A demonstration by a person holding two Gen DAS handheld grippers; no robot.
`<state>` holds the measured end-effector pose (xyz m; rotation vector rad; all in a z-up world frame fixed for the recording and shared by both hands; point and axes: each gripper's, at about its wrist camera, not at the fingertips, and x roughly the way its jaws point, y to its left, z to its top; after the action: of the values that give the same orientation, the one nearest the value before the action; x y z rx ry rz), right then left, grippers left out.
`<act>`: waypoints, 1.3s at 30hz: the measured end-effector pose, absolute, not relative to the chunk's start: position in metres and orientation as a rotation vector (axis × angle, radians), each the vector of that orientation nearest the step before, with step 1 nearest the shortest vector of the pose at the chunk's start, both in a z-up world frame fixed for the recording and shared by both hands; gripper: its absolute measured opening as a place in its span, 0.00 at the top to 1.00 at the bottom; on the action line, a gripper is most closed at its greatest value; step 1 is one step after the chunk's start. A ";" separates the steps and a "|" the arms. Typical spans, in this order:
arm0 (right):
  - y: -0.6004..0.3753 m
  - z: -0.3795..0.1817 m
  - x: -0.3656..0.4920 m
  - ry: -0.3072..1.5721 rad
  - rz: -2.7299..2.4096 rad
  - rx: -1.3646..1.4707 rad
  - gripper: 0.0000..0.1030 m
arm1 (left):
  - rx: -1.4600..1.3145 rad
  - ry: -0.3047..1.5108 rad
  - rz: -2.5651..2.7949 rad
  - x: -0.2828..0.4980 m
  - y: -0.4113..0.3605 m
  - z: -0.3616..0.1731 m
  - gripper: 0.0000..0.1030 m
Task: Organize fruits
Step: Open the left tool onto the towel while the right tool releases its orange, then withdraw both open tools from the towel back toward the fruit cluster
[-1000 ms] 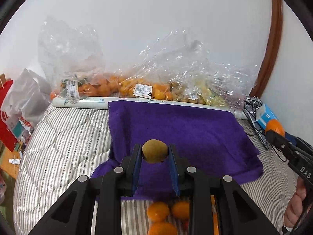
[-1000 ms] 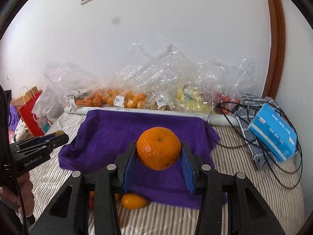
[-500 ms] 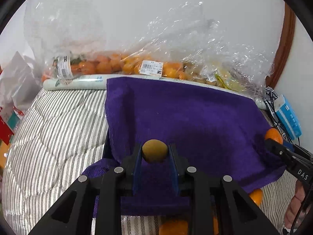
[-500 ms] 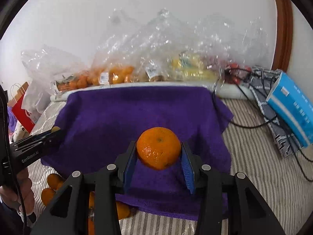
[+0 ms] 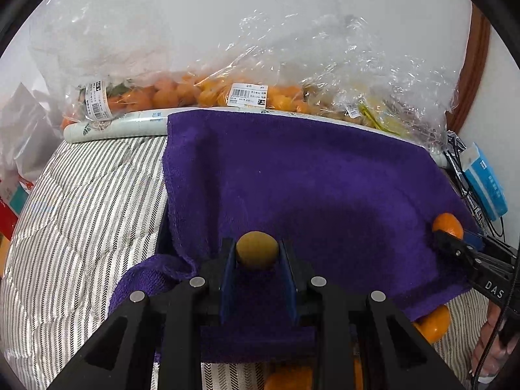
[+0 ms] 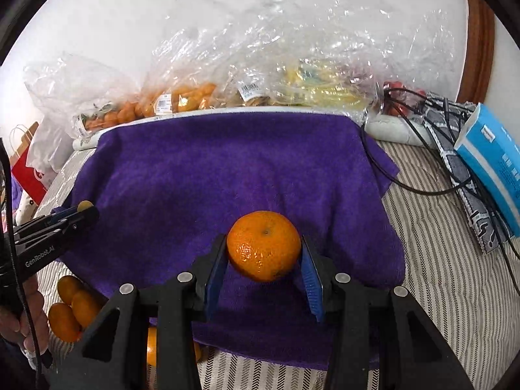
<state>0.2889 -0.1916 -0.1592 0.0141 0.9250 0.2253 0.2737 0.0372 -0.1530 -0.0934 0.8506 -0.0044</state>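
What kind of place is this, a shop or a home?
Probably a home bedroom: a striped quilt like bedding, a purple towel spread over it, and shop bags of fruit against the wall.

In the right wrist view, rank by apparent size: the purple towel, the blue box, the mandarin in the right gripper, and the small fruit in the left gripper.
1. purple towel
2. blue box
3. mandarin, though it is nearest the camera, so it looks enlarged
4. small yellowish fruit, only partly visible at the left gripper tips
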 end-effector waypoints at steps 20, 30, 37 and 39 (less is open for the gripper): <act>-0.186 -0.134 0.264 0.784 0.221 -0.034 0.37 | -0.053 0.760 0.008 0.262 0.036 -0.135 0.58; -0.175 -0.106 0.234 0.789 0.292 -0.027 0.37 | -0.082 0.732 -0.029 0.231 0.043 -0.106 0.58; -0.165 -0.098 0.179 0.793 0.336 0.017 0.37 | -0.132 0.781 -0.046 0.192 0.050 -0.105 0.58; -0.157 -0.101 0.167 0.805 0.353 0.008 0.37 | -0.128 0.789 -0.050 0.178 0.051 -0.106 0.58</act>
<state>0.1668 -0.1572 -0.1008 0.0082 0.8052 0.3531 0.1782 0.0511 -0.1062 -0.1275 0.7886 -0.0504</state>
